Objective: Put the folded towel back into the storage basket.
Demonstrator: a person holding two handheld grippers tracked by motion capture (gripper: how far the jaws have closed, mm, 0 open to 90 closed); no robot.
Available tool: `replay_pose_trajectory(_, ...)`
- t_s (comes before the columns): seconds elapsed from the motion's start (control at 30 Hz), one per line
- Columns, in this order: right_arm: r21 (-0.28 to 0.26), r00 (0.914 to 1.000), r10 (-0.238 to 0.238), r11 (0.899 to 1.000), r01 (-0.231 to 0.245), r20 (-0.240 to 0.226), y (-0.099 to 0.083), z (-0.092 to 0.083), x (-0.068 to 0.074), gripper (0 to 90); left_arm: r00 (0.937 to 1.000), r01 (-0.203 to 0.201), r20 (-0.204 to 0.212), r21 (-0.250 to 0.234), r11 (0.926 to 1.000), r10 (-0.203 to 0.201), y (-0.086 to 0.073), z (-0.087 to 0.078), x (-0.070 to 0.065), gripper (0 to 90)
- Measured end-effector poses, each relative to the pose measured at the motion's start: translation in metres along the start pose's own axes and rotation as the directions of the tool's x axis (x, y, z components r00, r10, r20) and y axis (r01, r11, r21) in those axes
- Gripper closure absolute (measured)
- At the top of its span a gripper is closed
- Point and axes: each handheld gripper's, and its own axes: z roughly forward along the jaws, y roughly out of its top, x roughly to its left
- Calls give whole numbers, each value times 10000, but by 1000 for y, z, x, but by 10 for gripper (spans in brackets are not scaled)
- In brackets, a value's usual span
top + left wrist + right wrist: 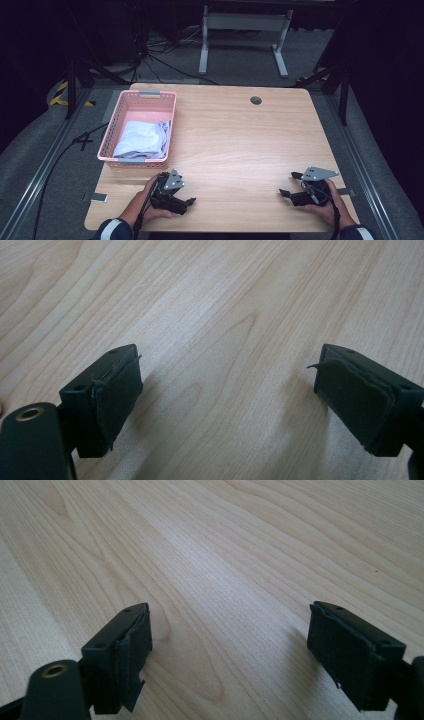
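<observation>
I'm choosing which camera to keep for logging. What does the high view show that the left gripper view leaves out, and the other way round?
The high view takes in the pink basket with pale folded cloth in it, the right gripper and the floor. The left gripper view gives a close look at the worn pads on its open jaws. Both show the left gripper and the wooden table.
</observation>
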Motion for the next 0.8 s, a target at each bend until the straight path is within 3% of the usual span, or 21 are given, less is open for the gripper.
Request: replay_pose_trajectory(0.8,-14,10000,9,10000,-9,5,0,1,0,185,10000,-55,6,-11,10000,55,0,0,0,120)
